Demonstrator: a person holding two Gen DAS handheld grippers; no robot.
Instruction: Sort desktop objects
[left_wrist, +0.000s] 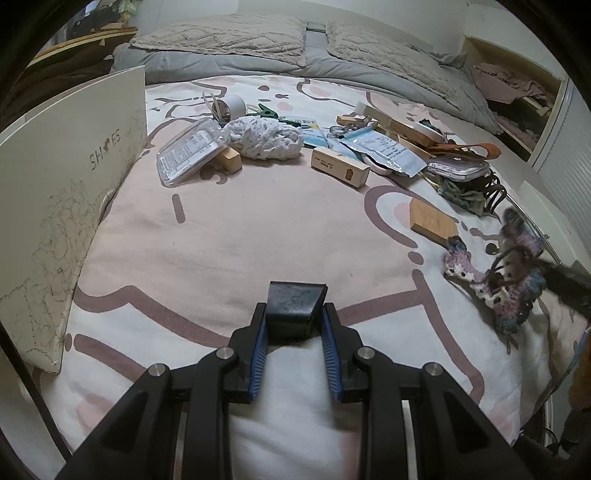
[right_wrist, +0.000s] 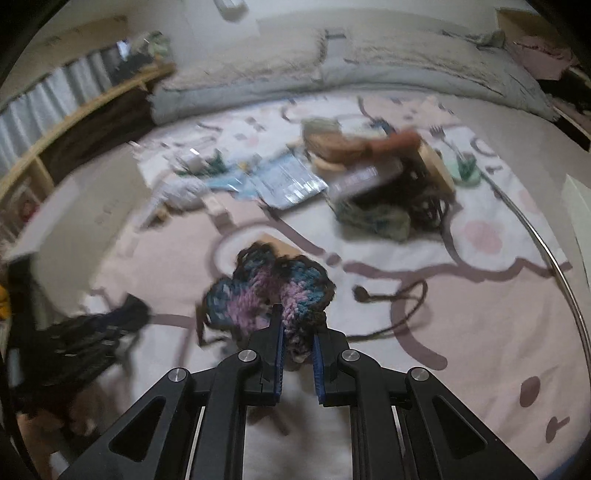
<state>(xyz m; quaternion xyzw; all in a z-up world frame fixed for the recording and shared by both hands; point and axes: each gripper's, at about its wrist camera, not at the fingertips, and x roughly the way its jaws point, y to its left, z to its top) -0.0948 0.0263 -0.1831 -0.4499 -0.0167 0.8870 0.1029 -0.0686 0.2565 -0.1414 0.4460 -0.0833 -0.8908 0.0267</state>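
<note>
My left gripper (left_wrist: 295, 314) is shut on a small black box (left_wrist: 296, 302) and holds it above the pink and white bedsheet (left_wrist: 240, 236). My right gripper (right_wrist: 298, 325) is shut on a pink, blue and black crocheted piece (right_wrist: 266, 291), lifted above the sheet; the view is blurred. The same crocheted piece shows at the right of the left wrist view (left_wrist: 506, 273). A pile of small objects lies farther back: a clear plastic case (left_wrist: 190, 151), a white knitted cloth (left_wrist: 264, 138), a wooden stamp box (left_wrist: 340, 166) and a wooden block (left_wrist: 432, 219).
A white shoe box lid (left_wrist: 70, 192) stands at the left edge. Pillows (left_wrist: 229, 40) and a grey duvet (left_wrist: 369, 74) lie at the back. A metal hoop (right_wrist: 546, 251) curves along the right. A dark cord (right_wrist: 399, 306) lies on the sheet near my right gripper.
</note>
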